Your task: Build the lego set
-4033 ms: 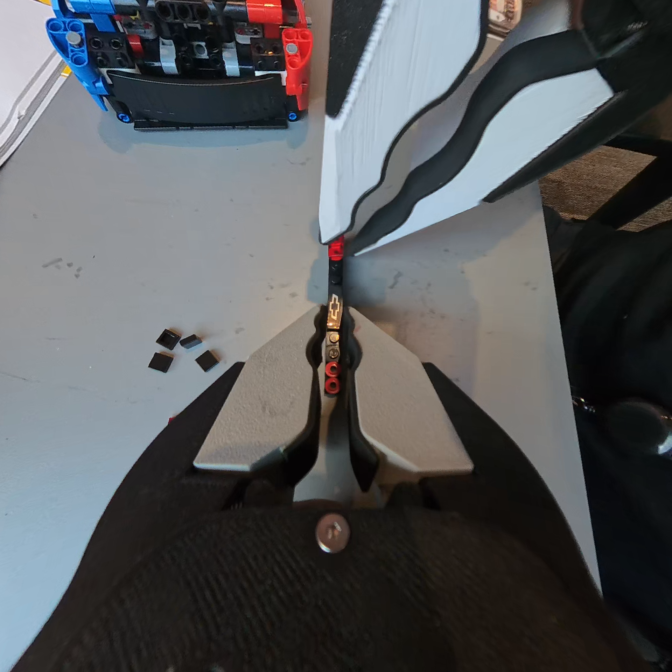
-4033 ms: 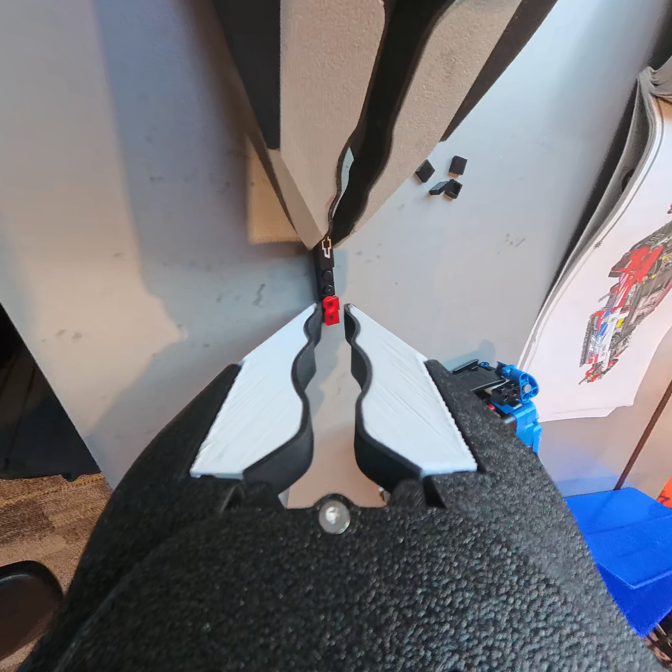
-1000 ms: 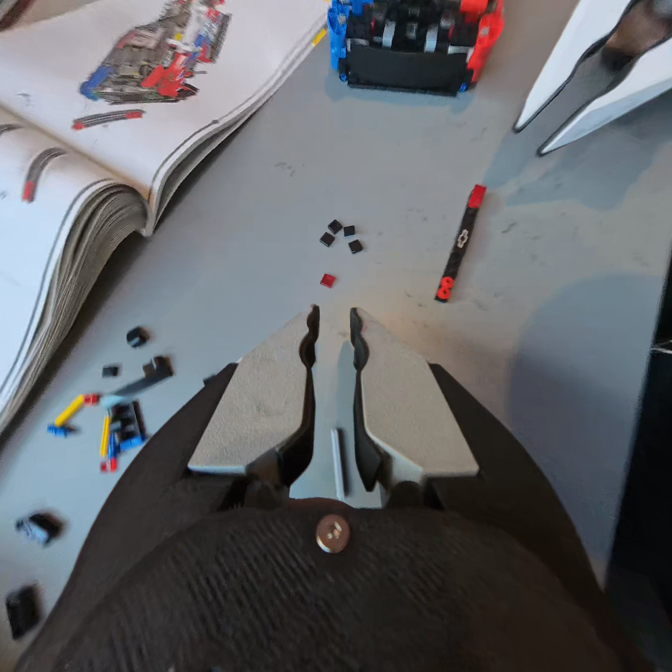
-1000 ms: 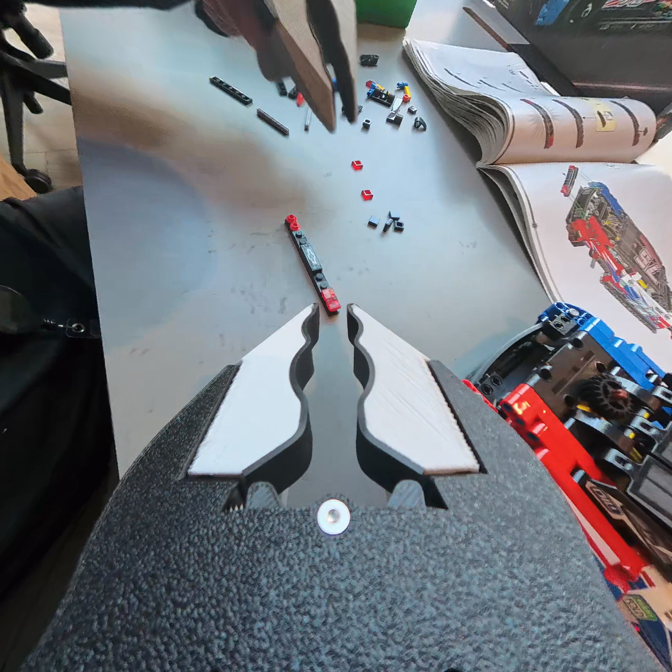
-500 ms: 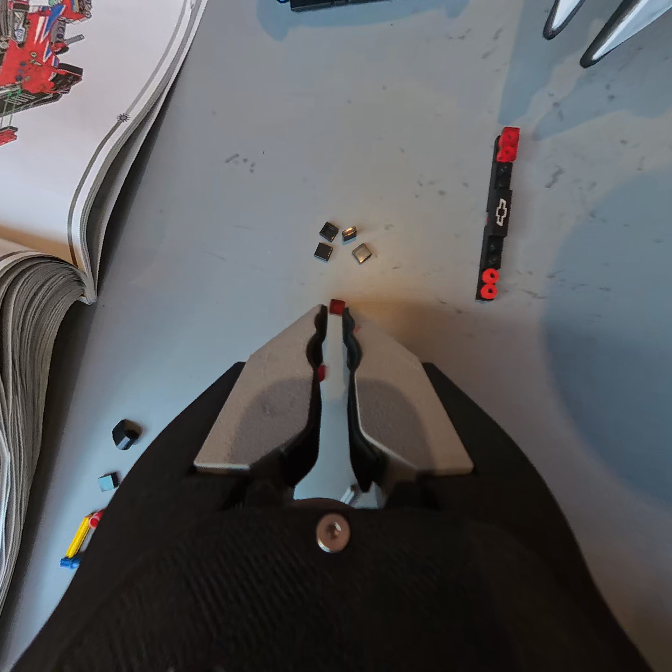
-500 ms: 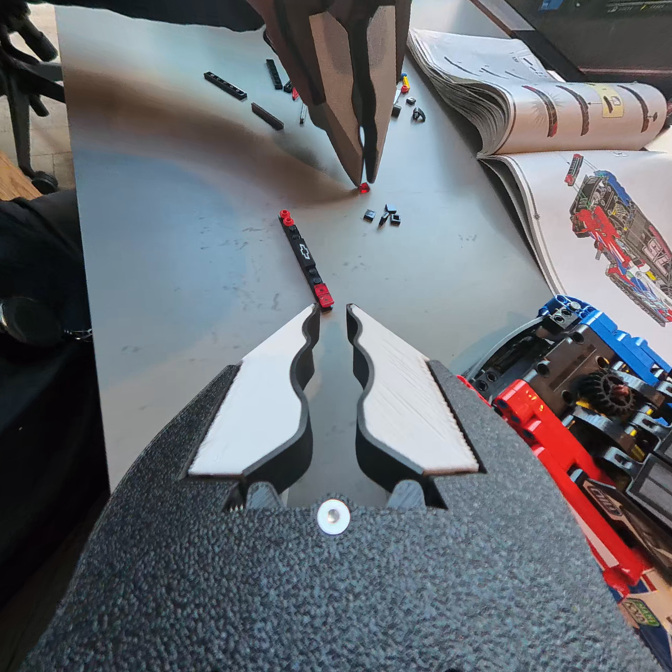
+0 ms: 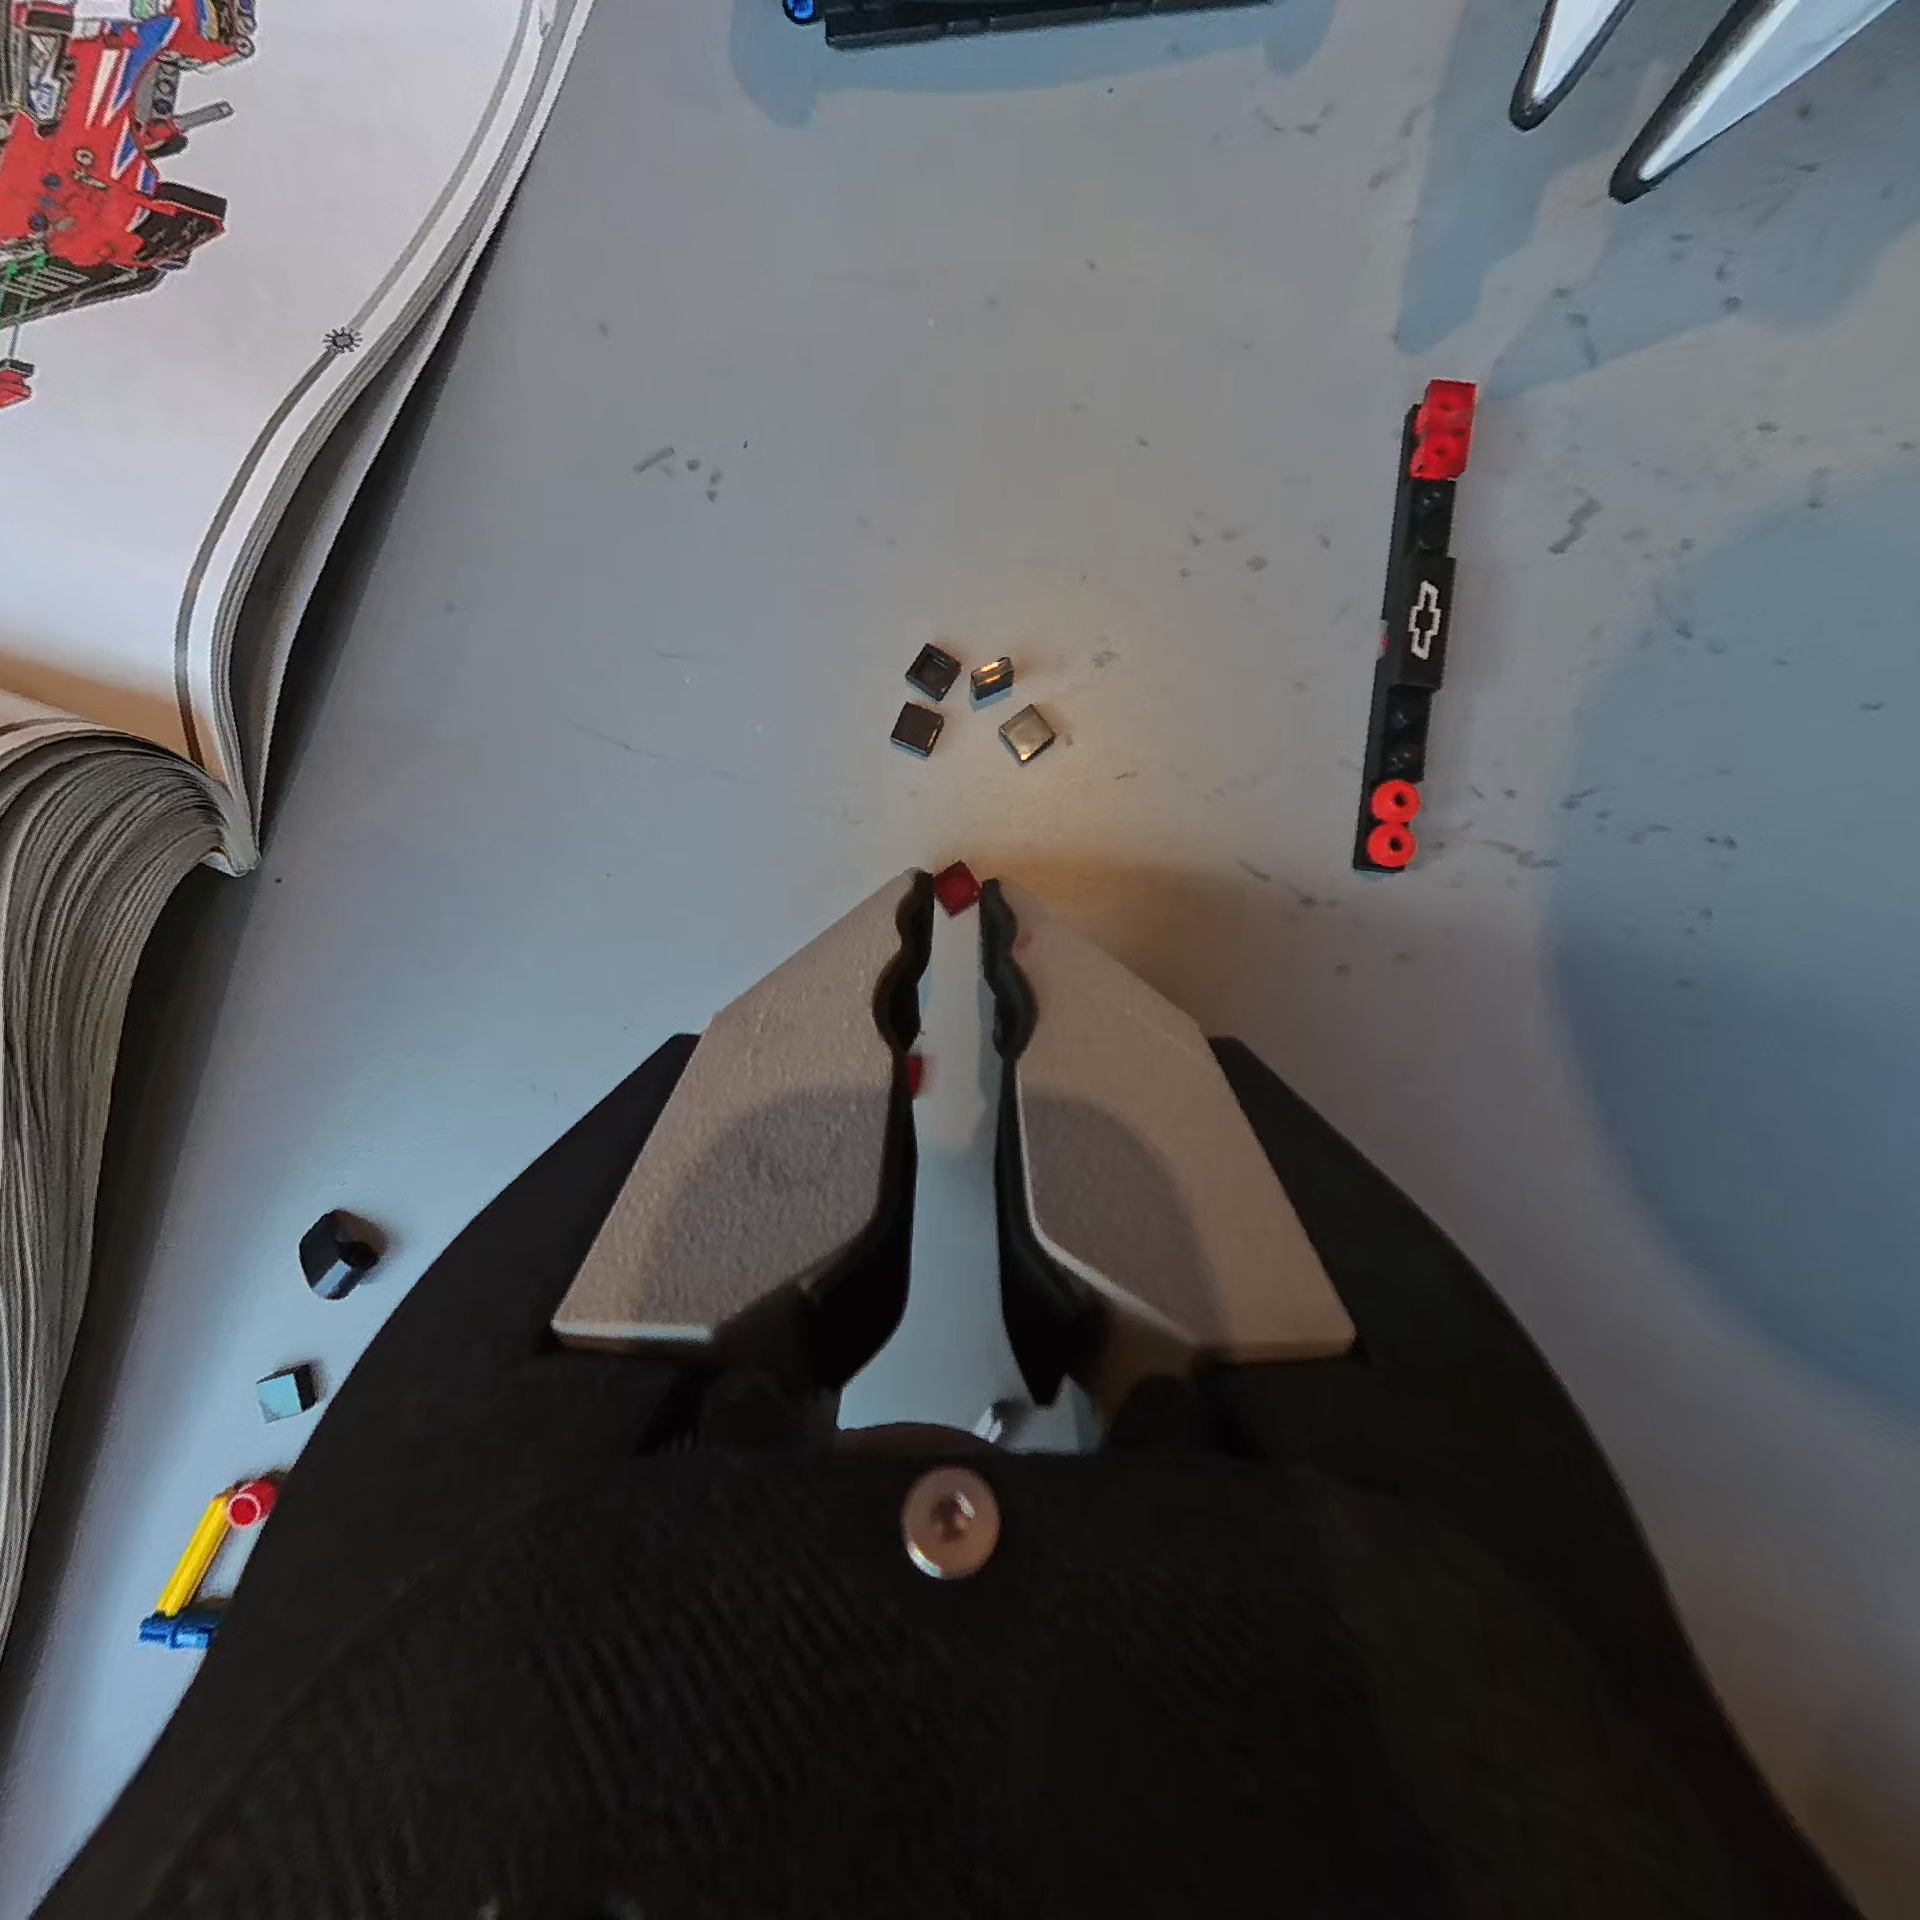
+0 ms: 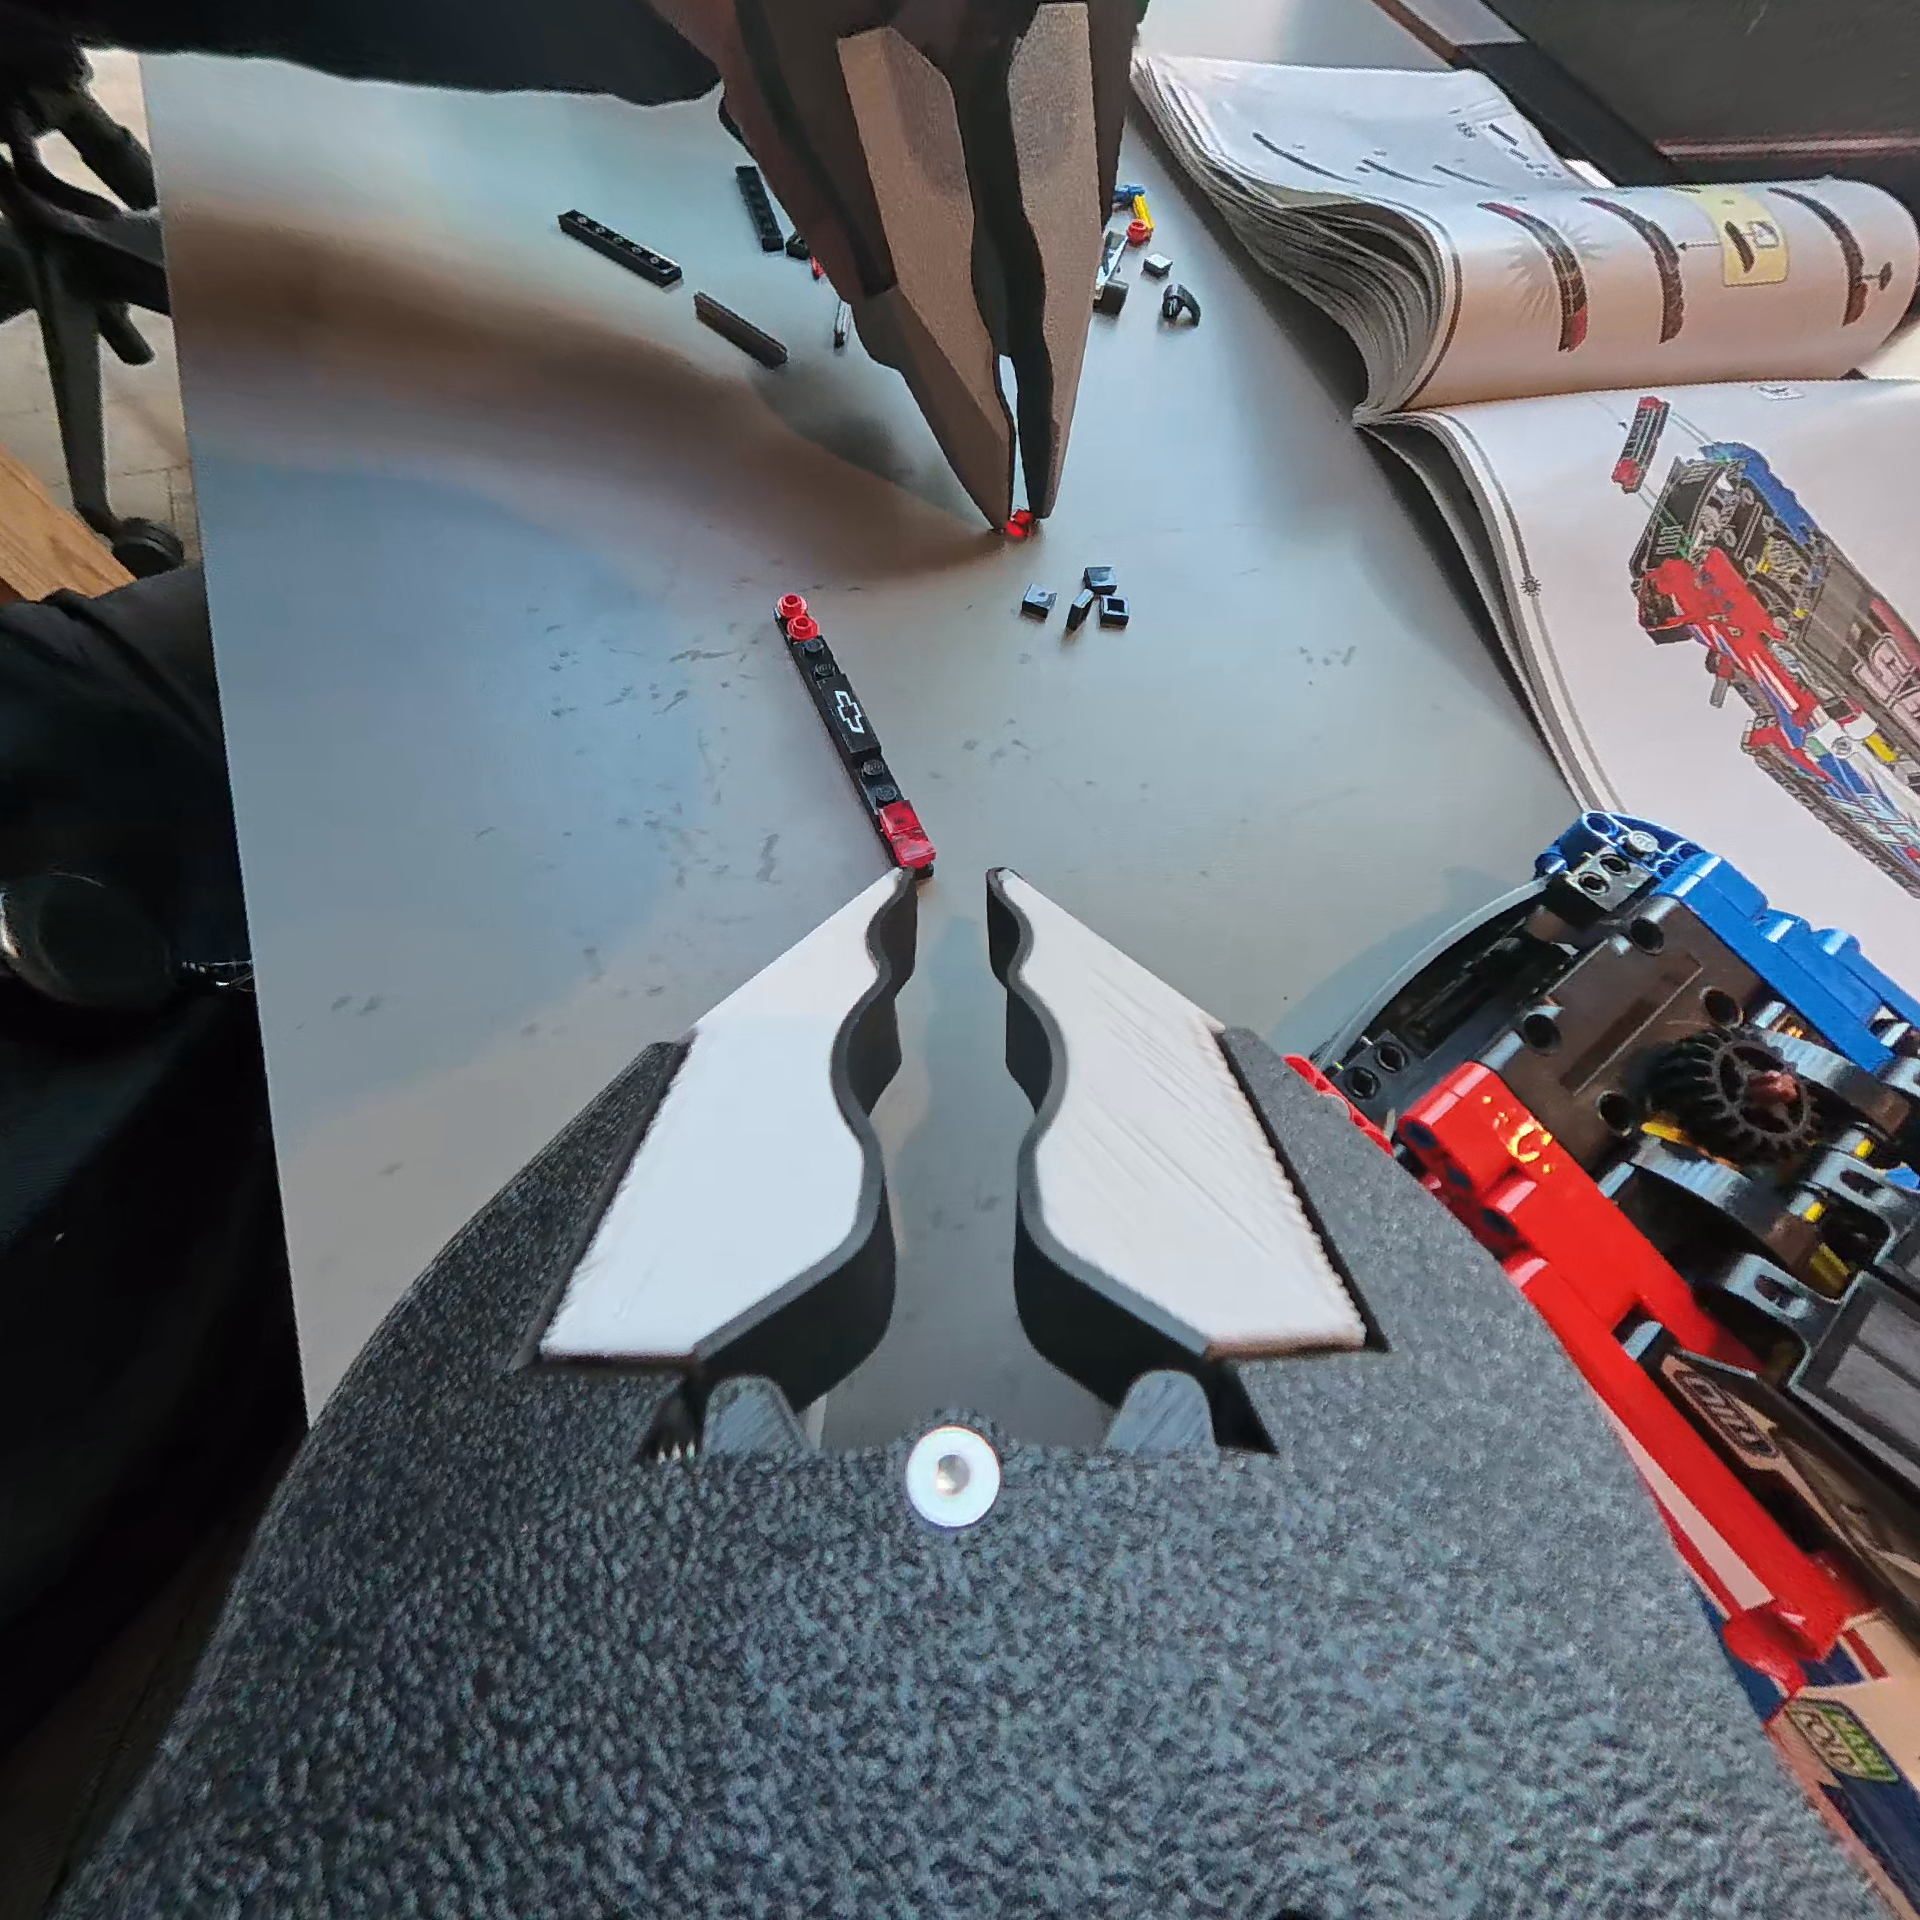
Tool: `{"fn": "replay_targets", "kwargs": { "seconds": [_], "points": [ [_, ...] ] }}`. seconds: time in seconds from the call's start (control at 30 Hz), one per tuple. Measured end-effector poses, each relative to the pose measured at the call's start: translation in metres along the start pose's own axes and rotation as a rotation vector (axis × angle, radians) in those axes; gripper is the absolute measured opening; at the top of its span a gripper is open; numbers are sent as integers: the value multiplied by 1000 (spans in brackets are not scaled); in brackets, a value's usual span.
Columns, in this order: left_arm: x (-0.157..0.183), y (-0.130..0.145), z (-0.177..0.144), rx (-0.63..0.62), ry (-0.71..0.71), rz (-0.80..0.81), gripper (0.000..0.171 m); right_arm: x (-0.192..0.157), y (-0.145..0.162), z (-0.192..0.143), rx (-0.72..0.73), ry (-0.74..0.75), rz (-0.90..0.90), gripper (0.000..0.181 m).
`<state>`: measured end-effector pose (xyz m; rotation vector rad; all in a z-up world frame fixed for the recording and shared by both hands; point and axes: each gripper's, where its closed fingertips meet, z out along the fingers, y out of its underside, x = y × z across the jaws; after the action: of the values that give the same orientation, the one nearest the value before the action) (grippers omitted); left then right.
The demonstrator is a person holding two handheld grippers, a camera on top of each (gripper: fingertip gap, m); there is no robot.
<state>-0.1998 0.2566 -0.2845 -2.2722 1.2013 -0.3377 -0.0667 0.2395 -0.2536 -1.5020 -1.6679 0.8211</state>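
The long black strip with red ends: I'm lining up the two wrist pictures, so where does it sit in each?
Left wrist view: the long black strip lies flat on the table at right of centre, running up and down the picture.
Right wrist view: the strip lies just beyond the right gripper, slanting away to the upper left.
Shared landmark: the four small black tiles.

Right gripper point(image 8: 951, 883) fingers parted above table point(image 8: 468, 831); left gripper point(image 8: 1023, 514) pinching small red piece point(image 8: 1020, 523) beyond black strip point(image 8: 854, 727).
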Motion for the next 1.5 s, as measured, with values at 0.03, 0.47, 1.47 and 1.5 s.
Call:
{"fn": "replay_targets", "kwargs": {
  "seconds": [0.03,0.47,1.47,1.5],
  "points": [
    [0,0,0,0,-14,2,6,0,0,0,-1,2,1,12],
    [31,-23,-9,185,-208,95,4,2,-28,16,63,-101,265,11],
    [36,-12,-20,233,-276,-36,5,51,-5,-64,-16,165,352,6],
    [35,-12,-22,239,-253,-71,7,48,-2,-62,-22,155,362,6]
  ]
}}
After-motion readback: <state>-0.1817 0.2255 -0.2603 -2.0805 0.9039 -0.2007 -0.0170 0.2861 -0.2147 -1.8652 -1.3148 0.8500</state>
